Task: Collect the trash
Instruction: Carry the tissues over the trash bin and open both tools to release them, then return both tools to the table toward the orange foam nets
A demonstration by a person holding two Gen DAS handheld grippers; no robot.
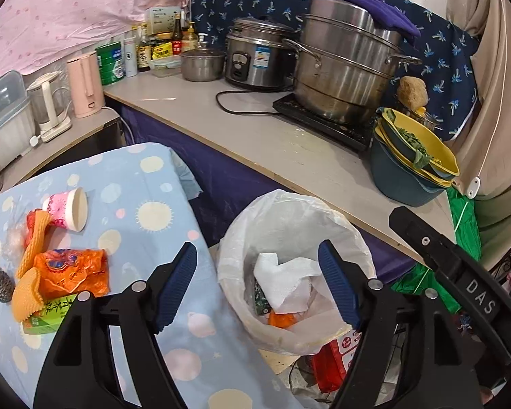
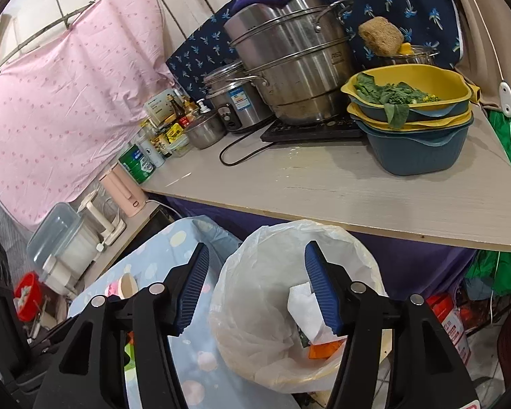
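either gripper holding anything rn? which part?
Nothing held. Left gripper and right gripper are both open and empty above the trash bin.

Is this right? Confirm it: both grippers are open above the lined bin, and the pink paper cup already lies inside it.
Not quite. The pink paper cup lies on the blue dotted cloth, outside the bin, as the left wrist view shows. Both grippers, left and right, are open.
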